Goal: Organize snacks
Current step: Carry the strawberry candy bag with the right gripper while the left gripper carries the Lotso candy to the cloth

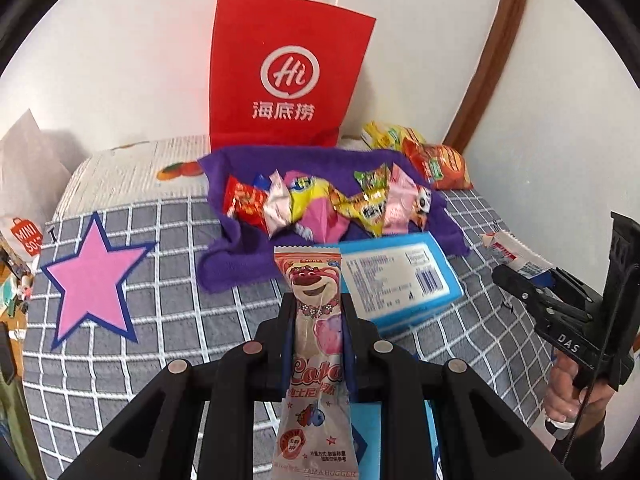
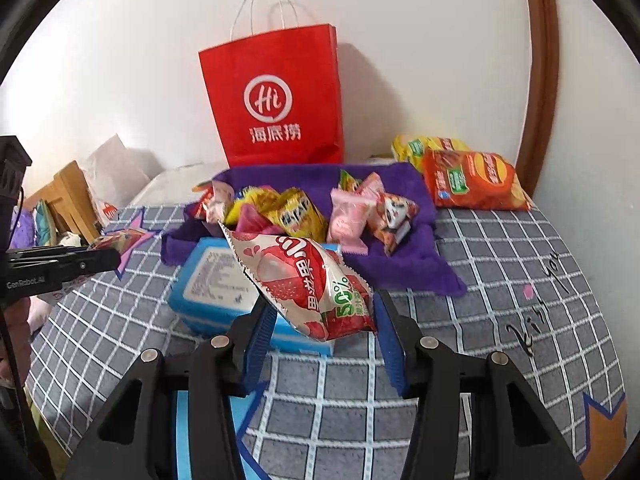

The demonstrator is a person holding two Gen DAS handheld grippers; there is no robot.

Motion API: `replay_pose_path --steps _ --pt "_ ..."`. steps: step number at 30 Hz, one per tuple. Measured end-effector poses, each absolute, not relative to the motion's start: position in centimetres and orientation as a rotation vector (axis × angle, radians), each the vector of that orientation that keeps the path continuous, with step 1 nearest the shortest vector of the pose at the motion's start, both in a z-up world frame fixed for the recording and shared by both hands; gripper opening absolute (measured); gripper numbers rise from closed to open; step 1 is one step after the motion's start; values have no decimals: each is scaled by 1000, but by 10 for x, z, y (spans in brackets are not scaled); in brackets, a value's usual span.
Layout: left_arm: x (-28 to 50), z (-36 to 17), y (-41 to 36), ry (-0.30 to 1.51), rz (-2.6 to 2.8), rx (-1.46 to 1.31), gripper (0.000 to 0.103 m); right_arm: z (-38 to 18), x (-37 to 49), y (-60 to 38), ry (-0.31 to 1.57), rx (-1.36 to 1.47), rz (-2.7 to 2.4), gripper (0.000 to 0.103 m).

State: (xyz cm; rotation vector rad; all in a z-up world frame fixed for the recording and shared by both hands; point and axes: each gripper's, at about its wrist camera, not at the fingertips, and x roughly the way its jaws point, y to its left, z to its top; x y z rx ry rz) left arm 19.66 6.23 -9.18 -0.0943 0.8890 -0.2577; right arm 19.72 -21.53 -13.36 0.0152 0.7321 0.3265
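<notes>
My left gripper (image 1: 316,300) is shut on a long pink Lotso bear snack packet (image 1: 314,344), held upright above the checked bedcover. My right gripper (image 2: 320,304) is shut on a red-and-white strawberry snack bag (image 2: 308,284), held above a blue box (image 2: 216,280). The right gripper also shows at the right of the left wrist view (image 1: 516,276), and the left gripper shows at the left of the right wrist view (image 2: 108,258). A purple towel (image 1: 236,256) holds a pile of several small snack packets (image 1: 332,204); the pile also shows in the right wrist view (image 2: 304,212).
A red paper bag (image 1: 288,76) stands against the wall behind the towel. Orange and yellow chip bags (image 2: 468,176) lie at the back right. The blue box (image 1: 396,276) lies in front of the towel. A pink star (image 1: 92,280) marks the cover at left. A wooden frame (image 2: 68,196) and clutter stand beside the bed.
</notes>
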Motion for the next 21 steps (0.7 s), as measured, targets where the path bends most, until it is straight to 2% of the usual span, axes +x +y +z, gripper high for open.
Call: replay_pose_path --steps 21 --pt "267 -57 21 832 -299 -98 19 -77 278 -205 690 36 305 49"
